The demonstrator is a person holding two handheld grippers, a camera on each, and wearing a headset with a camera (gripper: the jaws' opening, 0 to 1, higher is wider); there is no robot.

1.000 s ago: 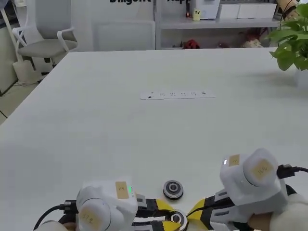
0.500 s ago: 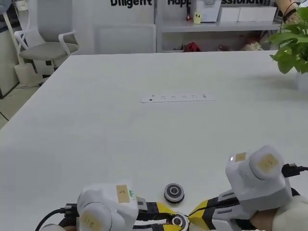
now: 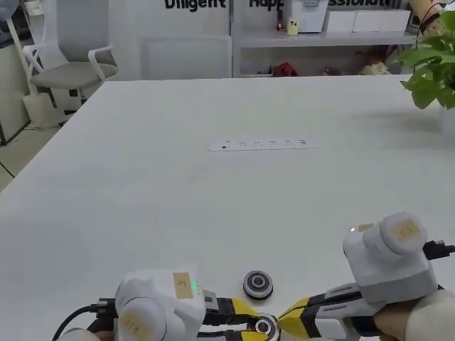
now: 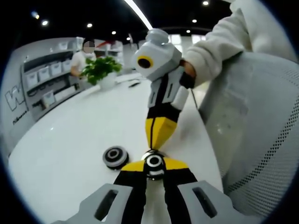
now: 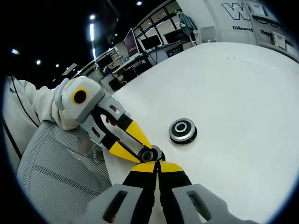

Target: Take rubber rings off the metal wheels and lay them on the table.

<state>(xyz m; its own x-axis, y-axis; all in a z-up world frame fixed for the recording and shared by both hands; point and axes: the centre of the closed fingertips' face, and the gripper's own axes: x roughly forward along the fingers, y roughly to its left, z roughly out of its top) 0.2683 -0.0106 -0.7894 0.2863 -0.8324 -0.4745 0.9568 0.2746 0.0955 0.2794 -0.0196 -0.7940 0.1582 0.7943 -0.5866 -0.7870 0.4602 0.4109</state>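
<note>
I had the left tongs [image 3: 251,329] clamped on one wheel [image 3: 264,326] at the near edge of the table [image 3: 213,213], and the right tongs [image 3: 279,326] closed on its right rim, tip to tip. A second wheel [image 3: 257,283] lay flat just beyond, equally near both.

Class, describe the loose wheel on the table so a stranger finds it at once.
On the white table, go from the power strip to the near edge, where the left claw and right claw meet. The wheel lies flat just beyond them, untouched, unlike the second wheel pinched between them.
</note>
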